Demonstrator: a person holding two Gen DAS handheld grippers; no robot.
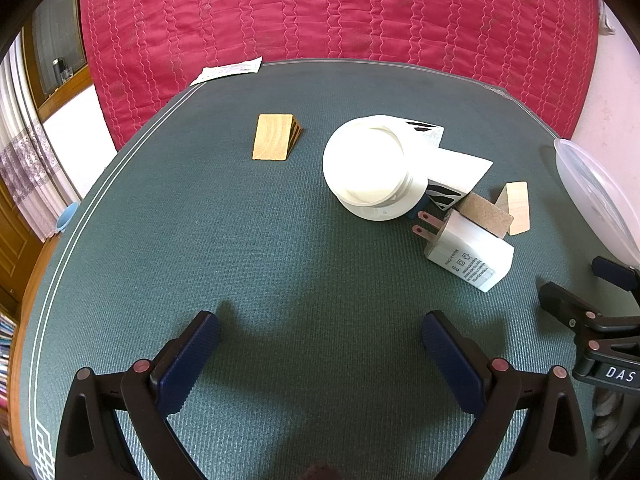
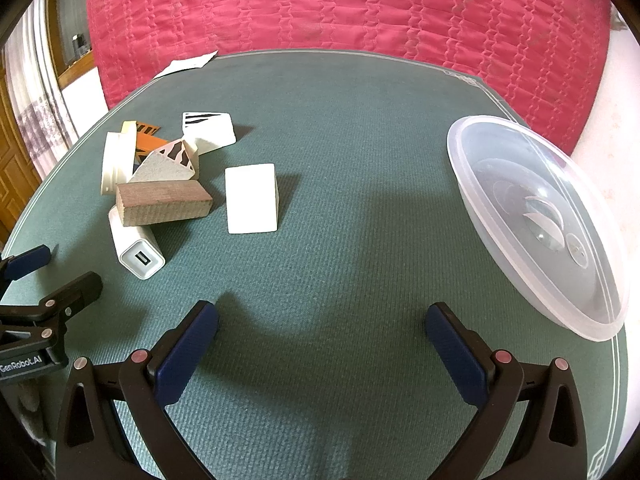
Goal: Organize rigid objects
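Both grippers hover low over the green table mat (image 1: 280,248), nothing between their fingers. Left gripper (image 1: 320,344) is spread wide and empty at the near edge; right gripper (image 2: 322,336) is likewise spread wide and empty, also at the near edge, just beside the left one. The rigid objects sit clustered mid-table toward the left side: a white USB wall charger (image 2: 136,246) lies flat with its 2 prongs pointing away from the right camera, a brown block (image 2: 164,202) rests across it, and a white round lid (image 1: 370,166) stands against zebra-striped white pieces (image 2: 208,132). A white wedge block (image 2: 251,198) stands alone just right of the pile. A wooden wedge (image 1: 274,137) with orange striped side sits apart, toward the far left edge. A clear plastic container (image 2: 532,216) sits tilted at the right edge of the table. A paper slip (image 1: 228,69) lies on the far left corner. Red quilted fabric (image 1: 340,12) is behind the table.
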